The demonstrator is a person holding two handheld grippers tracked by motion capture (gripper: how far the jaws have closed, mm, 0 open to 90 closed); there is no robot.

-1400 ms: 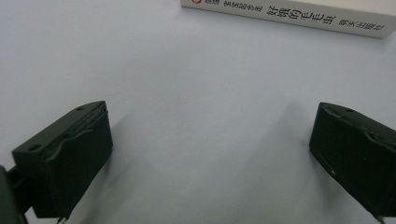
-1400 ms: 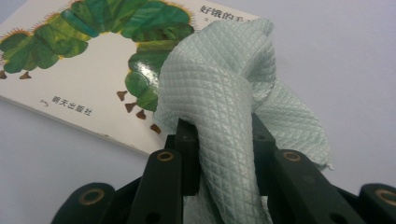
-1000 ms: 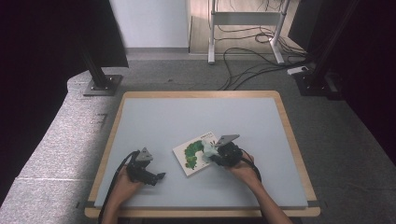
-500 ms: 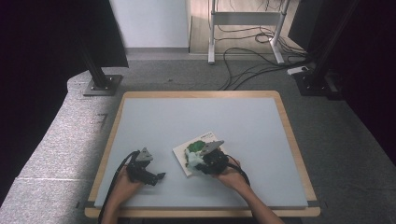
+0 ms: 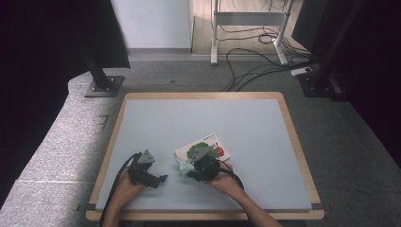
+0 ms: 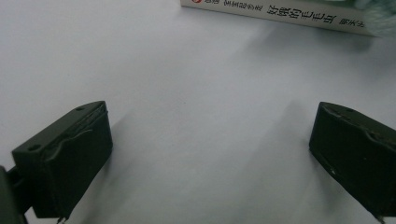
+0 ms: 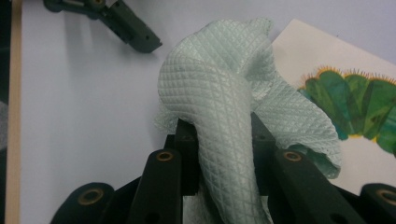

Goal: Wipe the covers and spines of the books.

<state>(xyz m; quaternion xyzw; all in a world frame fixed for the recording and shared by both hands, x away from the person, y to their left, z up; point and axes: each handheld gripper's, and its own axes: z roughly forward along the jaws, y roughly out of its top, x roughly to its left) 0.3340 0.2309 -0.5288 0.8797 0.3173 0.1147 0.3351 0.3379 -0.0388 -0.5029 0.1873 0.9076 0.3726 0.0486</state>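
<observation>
Right gripper [image 7: 219,135] clamped on pale green quilted cloth [image 7: 224,93]: soft, light, bunches readily; best pinched mid-fold. Left gripper [image 6: 210,154] jaws apart, empty, white-covered picture book [image 6: 280,11] ahead of it.

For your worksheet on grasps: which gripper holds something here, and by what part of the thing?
The right gripper pinches the pale green cloth by a bunched fold near its middle. The left gripper is open, holding nothing.

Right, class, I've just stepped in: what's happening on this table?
A person works two hand-held grippers at a table. The right gripper is shut on a pale green quilted cloth, holding it at the near edge of a picture book with a green caterpillar cover. The left gripper rests open on bare tabletop beside the book.
</observation>
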